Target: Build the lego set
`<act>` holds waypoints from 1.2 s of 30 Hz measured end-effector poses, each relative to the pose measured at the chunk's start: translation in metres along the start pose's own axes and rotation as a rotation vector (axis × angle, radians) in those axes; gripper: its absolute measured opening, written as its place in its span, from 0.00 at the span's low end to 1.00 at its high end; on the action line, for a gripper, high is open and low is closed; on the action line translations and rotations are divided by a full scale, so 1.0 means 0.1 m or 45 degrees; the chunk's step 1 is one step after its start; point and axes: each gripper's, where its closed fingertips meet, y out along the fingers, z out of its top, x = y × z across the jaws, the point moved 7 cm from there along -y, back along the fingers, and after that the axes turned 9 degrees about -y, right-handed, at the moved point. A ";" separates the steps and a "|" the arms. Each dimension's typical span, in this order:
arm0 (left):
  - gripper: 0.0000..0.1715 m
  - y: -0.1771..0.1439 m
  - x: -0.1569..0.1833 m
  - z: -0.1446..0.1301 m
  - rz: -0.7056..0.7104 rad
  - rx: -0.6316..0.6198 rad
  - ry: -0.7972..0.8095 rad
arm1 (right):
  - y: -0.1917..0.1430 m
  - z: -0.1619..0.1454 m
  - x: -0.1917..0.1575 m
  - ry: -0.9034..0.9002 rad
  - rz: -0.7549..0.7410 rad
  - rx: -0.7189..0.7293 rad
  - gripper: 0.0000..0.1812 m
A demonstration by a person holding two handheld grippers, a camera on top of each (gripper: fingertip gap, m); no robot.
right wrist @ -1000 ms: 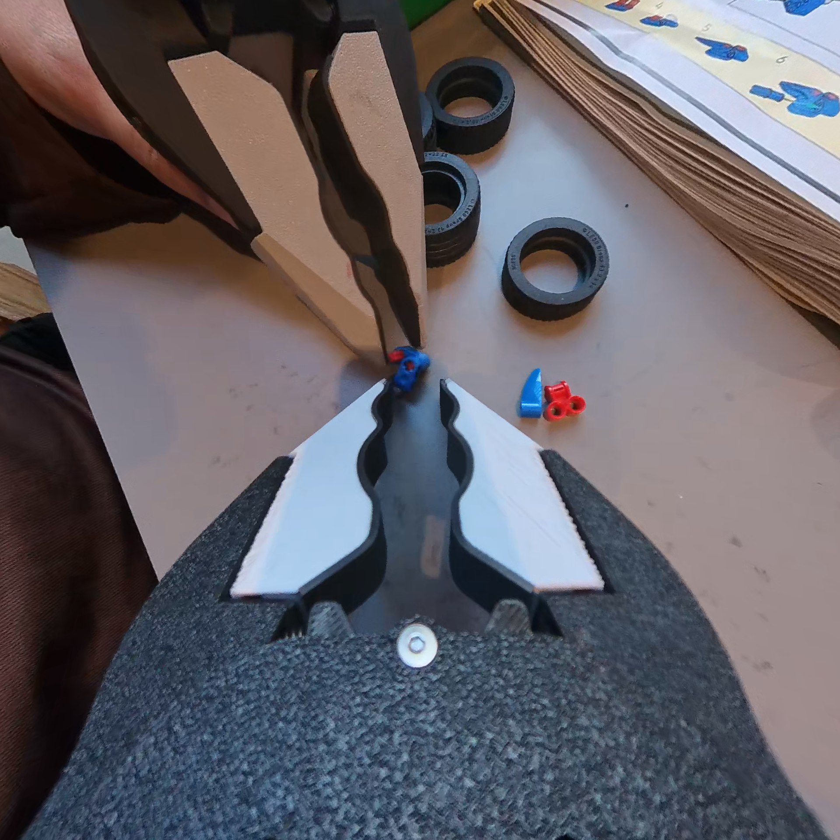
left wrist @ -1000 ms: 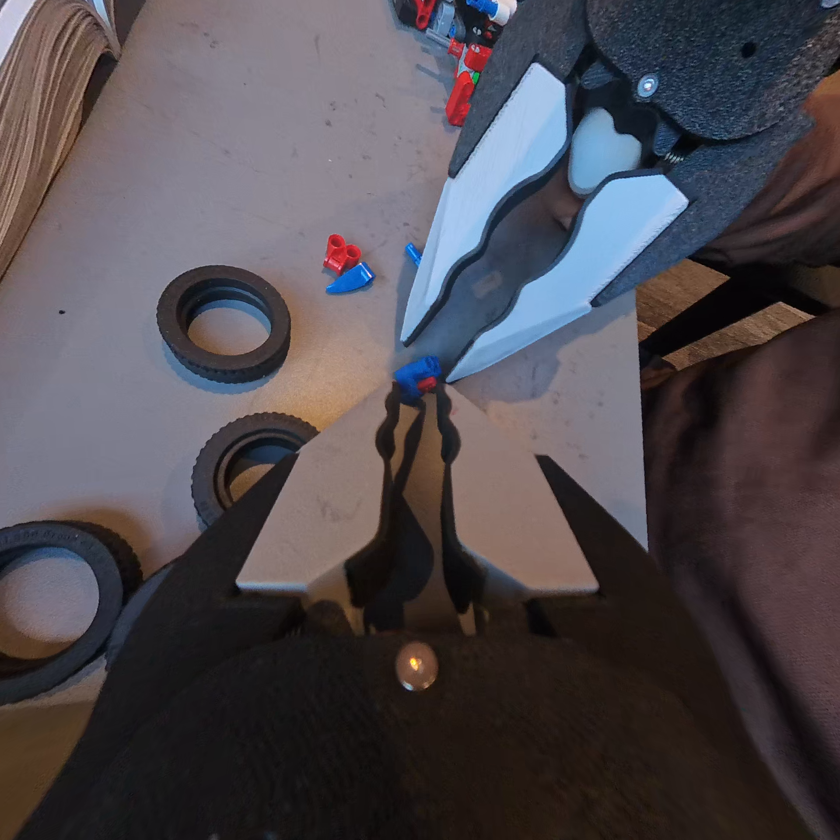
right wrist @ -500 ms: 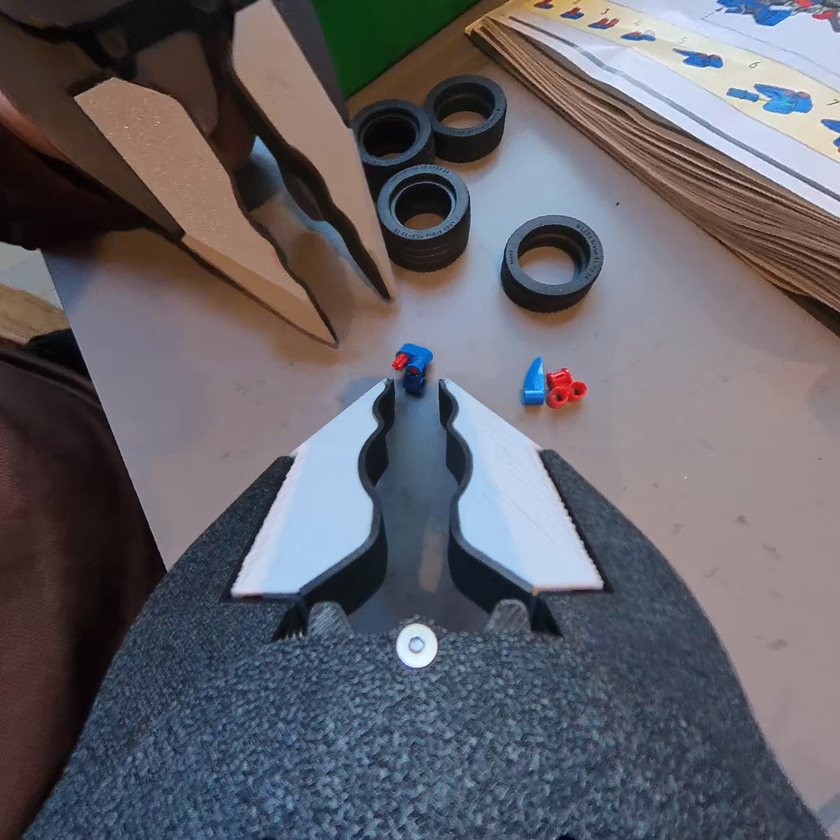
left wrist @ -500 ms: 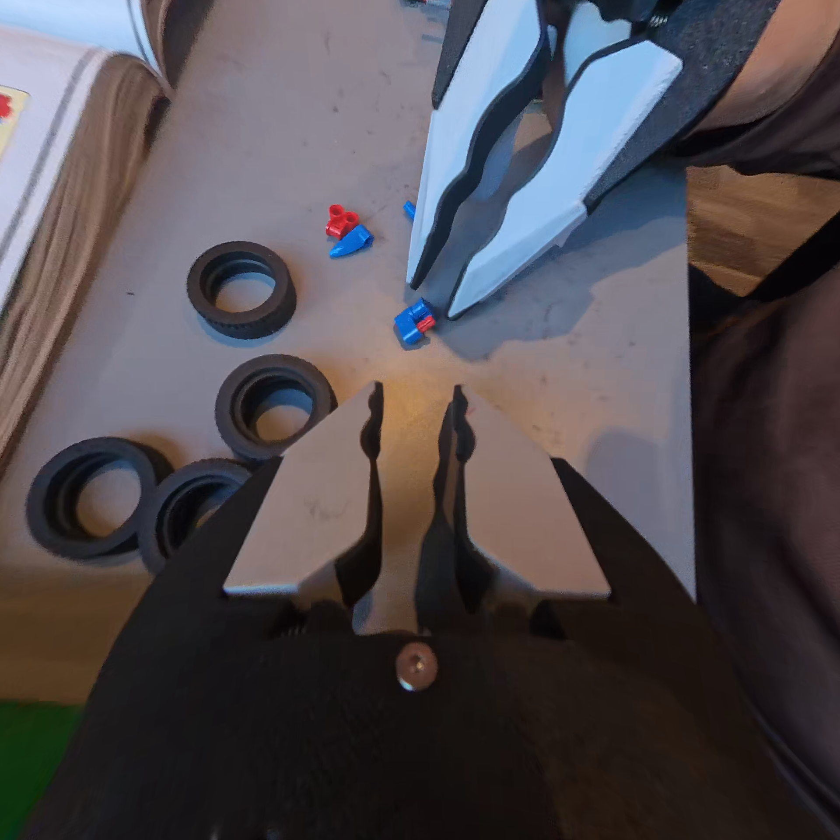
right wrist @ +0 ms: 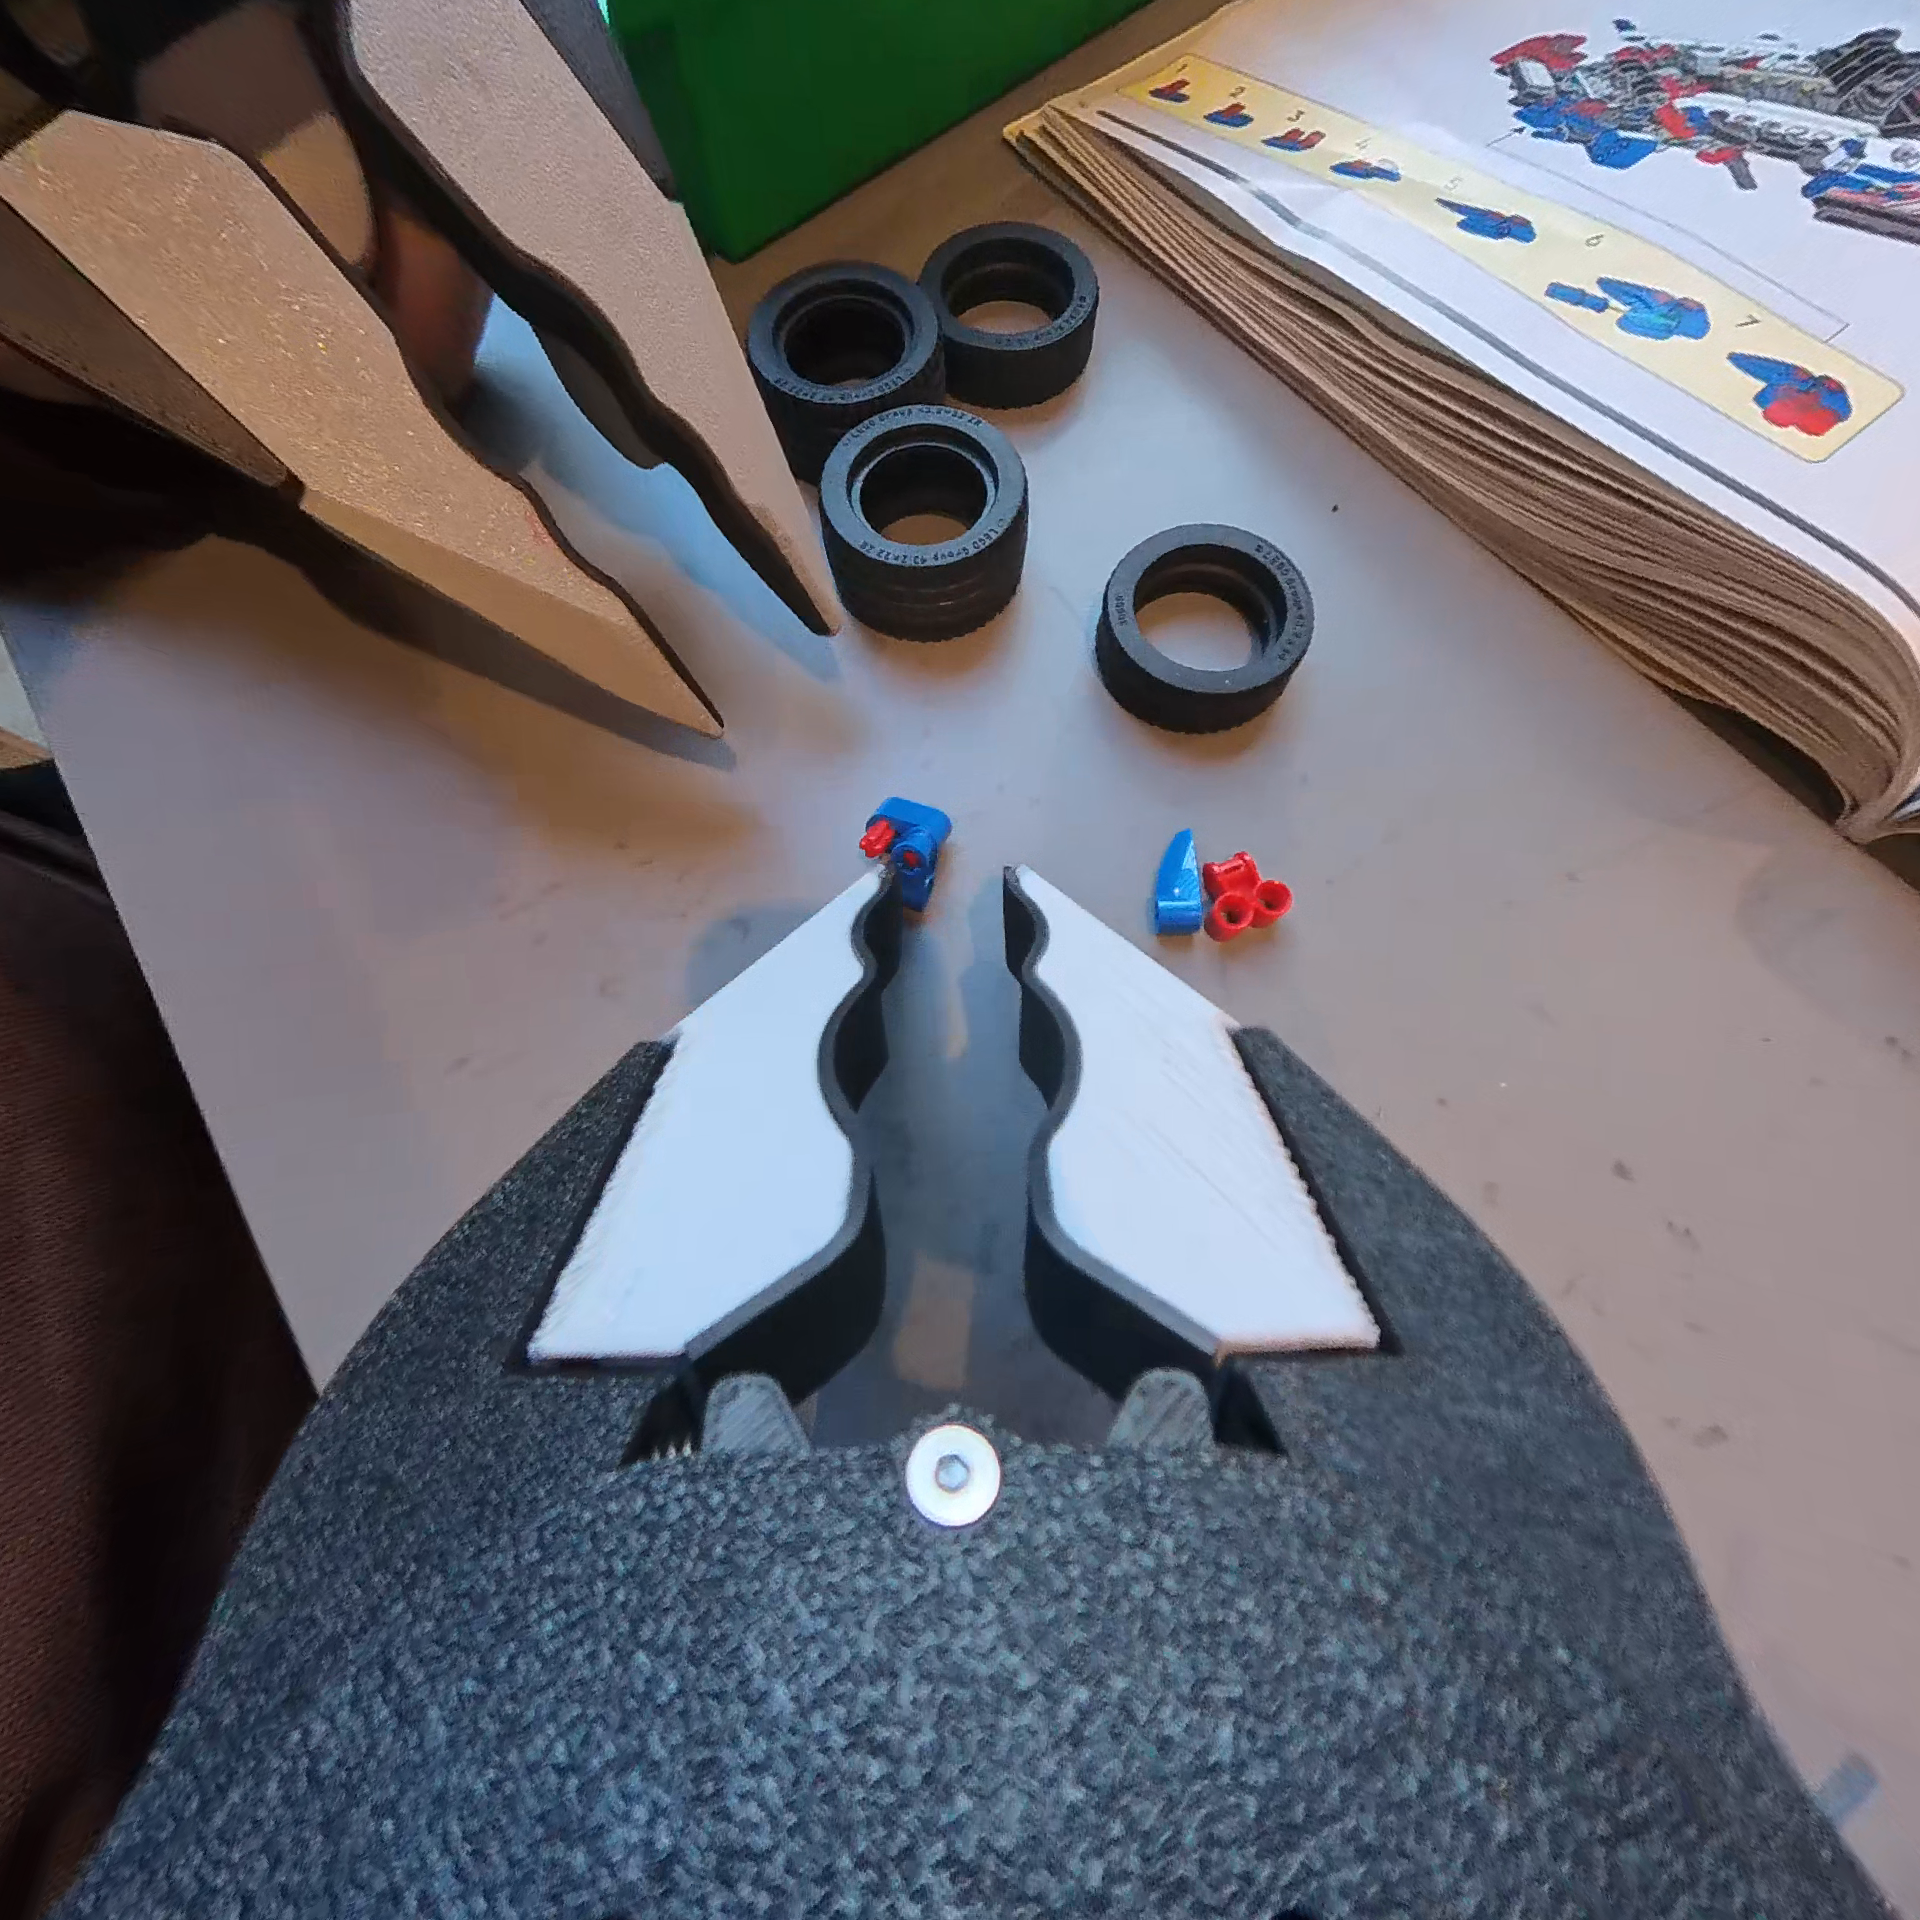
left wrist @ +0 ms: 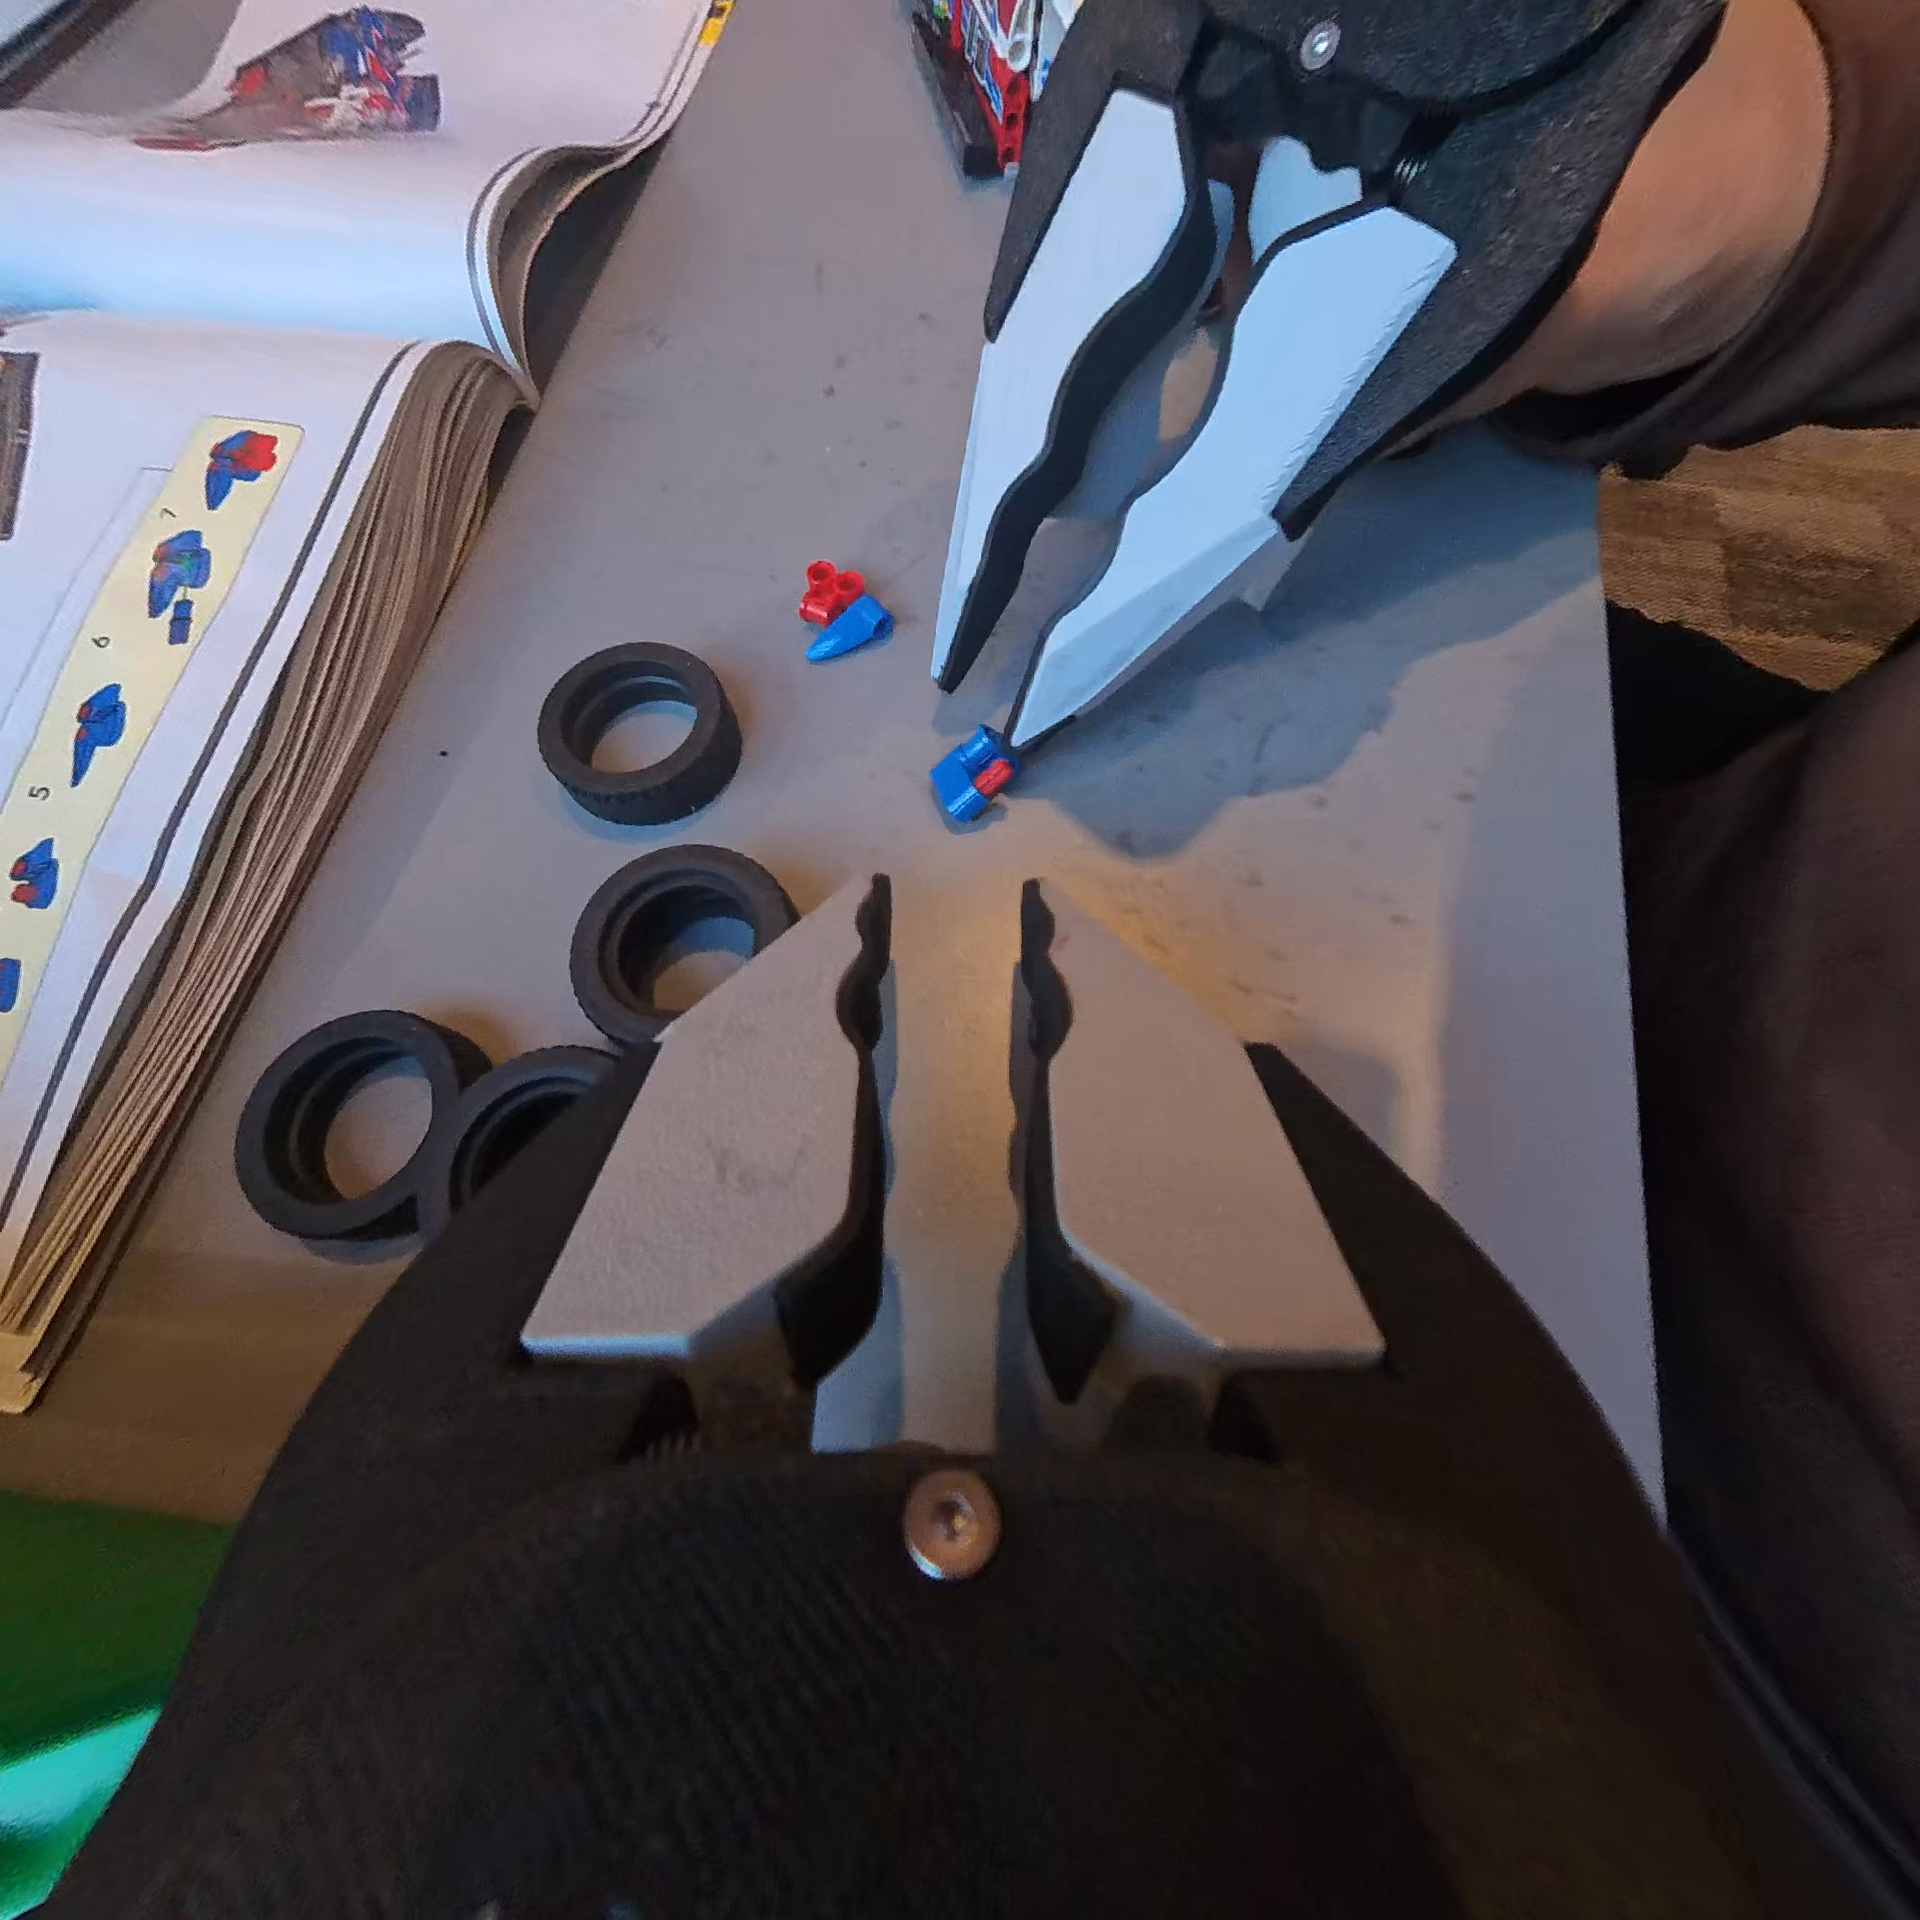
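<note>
Blue-and-red sub-assembly [right wrist: 907, 847] lying on the grey table [right wrist: 1455, 1143], right at the tip of the right gripper [right wrist: 943, 883], whose white jaws stand apart with nothing between them, one tip touching or all but touching the piece. Left gripper [left wrist: 954, 896] likewise spread and empty, hovering near the piece on the other side. Close by, a loose blue curved slope [right wrist: 1176, 883] touching a red connector [right wrist: 1245, 900]; farther off, four black tyres [right wrist: 1205, 629] and the open instruction booklet [right wrist: 1558, 364]. Probably a regrasp in hand: best done by centring the jaws over the blue body, not the small red pin, lowering until both tips bracket it, then closing slowly so it does not squirt sideways. Worth keeping the other gripper clear, and avoiding a nudge toward the table edge nearby.
</note>
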 end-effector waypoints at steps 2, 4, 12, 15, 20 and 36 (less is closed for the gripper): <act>0.13 0.02 0.00 -0.01 0.001 -0.021 0.008 | 0.01 0.00 0.00 0.003 0.001 -0.004 0.11; 0.13 0.04 0.02 -0.01 0.015 -0.041 0.030 | 0.01 0.00 0.01 0.009 -0.012 -0.007 0.11; 0.11 0.04 0.01 -0.01 0.016 -0.037 0.031 | -0.05 0.02 0.02 0.005 -0.063 0.054 0.10; 0.11 0.03 0.01 0.00 0.019 -0.027 0.031 | -0.12 0.04 0.04 -0.003 -0.145 0.112 0.10; 0.10 0.04 0.00 0.00 0.022 -0.027 0.036 | -0.30 0.05 0.16 0.023 -0.356 0.156 0.08; 0.09 0.08 0.06 -0.03 0.056 -0.070 0.133 | -0.21 -0.01 0.16 0.080 -0.264 0.126 0.07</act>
